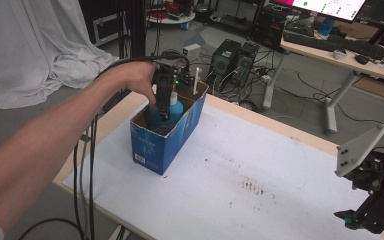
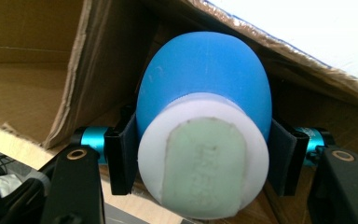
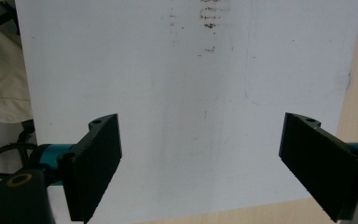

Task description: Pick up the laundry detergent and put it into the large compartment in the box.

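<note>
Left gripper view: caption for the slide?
Left gripper shut on a blue bottle with white cap, inside a cardboard box.

My right gripper (image 3: 200, 163) jaws wide apart, nothing between; white sheet (image 3: 191, 84) below, brown stains (image 3: 209, 18) far end.

The blue bottle (image 2: 205, 79) looked like smooth matt plastic, with a white plastic cap (image 2: 203, 163). Around the bottle, the box (image 1: 152, 147) showed raw brown cardboard inside and glossy blue print outside. Under the box lay a matt white paper sheet (image 1: 260, 150), stained brown.
</note>
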`<state>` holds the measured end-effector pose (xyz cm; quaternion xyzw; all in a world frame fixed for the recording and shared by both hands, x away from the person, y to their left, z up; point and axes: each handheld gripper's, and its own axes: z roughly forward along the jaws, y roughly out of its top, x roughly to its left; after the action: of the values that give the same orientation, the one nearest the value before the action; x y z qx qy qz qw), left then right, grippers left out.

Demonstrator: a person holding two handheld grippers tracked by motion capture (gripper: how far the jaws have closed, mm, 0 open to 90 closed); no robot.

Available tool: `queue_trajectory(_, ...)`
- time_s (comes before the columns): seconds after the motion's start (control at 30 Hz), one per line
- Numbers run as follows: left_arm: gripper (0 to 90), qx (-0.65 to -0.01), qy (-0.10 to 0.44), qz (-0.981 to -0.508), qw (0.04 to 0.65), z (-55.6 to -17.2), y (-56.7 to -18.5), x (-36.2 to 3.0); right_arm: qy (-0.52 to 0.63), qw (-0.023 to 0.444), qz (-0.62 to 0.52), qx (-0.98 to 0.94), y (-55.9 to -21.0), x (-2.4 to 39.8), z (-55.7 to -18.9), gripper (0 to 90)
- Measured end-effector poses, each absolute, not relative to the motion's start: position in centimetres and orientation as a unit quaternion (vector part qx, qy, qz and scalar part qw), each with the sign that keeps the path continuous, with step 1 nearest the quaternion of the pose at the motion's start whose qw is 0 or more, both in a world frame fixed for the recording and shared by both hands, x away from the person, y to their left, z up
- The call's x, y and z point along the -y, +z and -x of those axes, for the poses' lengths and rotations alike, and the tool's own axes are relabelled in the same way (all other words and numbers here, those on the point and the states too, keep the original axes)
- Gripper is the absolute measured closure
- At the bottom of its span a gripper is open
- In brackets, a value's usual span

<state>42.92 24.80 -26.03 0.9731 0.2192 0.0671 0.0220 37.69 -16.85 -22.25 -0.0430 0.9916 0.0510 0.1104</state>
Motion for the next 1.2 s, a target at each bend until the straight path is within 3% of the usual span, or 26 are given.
queue_trajectory(1.2,37.1,-0.223,0.066,-0.972,0.034,-43.0,-27.2,-24.9,0.050,0.107,0.042,-0.992,-22.6,16.7,-37.7,12.2)
